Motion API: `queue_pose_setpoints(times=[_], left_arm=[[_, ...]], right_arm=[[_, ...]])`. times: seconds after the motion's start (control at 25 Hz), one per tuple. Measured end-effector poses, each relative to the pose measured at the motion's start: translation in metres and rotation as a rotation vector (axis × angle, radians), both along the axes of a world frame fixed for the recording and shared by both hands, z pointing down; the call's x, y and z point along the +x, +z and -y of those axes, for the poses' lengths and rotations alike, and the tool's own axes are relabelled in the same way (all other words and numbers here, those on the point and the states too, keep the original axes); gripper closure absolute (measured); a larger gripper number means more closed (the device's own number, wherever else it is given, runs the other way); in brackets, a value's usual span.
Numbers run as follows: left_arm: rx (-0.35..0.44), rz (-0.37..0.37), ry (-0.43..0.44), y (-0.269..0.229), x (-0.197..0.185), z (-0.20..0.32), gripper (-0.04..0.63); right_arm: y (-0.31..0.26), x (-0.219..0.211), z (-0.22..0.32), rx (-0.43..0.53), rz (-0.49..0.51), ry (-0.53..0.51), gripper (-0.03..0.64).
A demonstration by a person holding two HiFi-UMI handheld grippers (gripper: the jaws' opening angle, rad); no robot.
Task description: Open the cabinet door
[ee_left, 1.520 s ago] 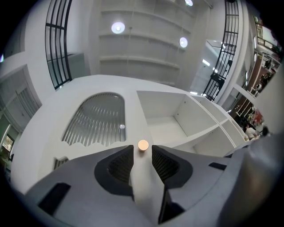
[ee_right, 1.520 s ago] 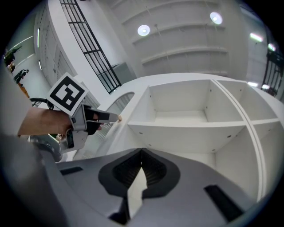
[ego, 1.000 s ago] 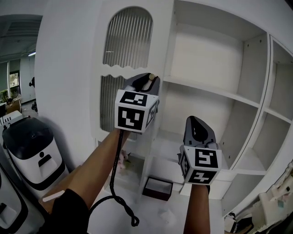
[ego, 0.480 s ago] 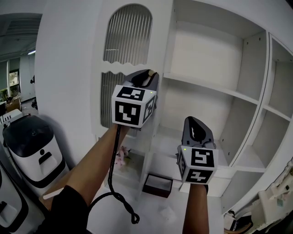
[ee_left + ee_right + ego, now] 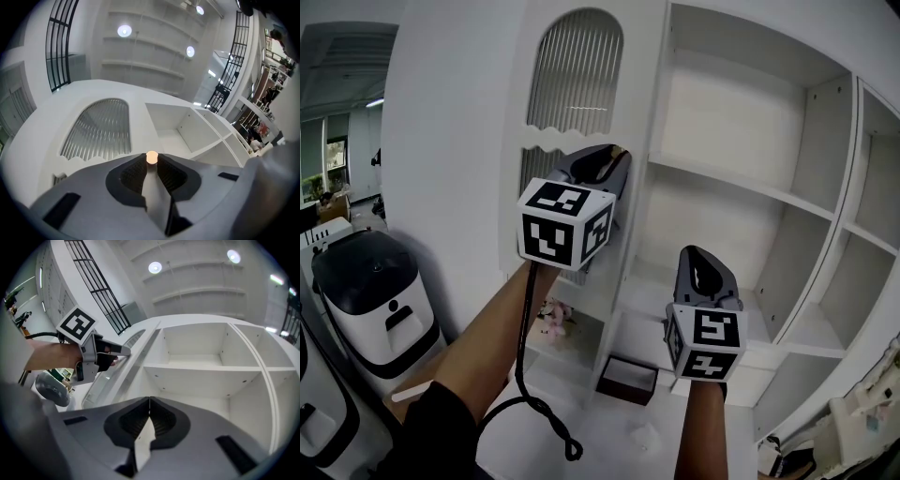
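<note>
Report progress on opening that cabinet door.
Done: the left gripper is on the door's knob, its jaws just closing onto it. In hand: that grip; the right gripper hangs shut and empty by the open shelves. Left: swinging the cabinet door out; how far it stands open, I cannot tell.

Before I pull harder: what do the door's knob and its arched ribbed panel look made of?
Knob: probably light wood, judging by its warm tan, matte round end; tinted plastic is possible. Arched panel: likely fluted glass or acrylic, with fine vertical ribs, a grey translucent look and glints.
</note>
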State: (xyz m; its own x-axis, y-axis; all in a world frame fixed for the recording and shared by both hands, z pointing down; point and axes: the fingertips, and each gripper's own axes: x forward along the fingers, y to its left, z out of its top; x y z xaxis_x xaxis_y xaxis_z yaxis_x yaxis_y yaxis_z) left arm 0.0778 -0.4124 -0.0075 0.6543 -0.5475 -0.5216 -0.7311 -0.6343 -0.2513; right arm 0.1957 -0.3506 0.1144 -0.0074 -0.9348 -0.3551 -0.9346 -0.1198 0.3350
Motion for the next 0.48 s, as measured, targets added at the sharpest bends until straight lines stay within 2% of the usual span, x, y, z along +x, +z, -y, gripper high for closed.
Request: queue_pose_setpoints(times=[0.16, 0.48], left_arm=[[0.012, -0.002, 0.039, -0.001, -0.01, -0.011, 0.52], [0.05, 0.013, 0.06, -0.002, -0.032, -0.033, 0.522]], right_arm=[[0.003, -0.009, 0.0, -0.01, 0.001, -0.013, 0.597], [-0.004, -0.037, -0.009, 0.009, -0.011, -0.051, 0.597]])
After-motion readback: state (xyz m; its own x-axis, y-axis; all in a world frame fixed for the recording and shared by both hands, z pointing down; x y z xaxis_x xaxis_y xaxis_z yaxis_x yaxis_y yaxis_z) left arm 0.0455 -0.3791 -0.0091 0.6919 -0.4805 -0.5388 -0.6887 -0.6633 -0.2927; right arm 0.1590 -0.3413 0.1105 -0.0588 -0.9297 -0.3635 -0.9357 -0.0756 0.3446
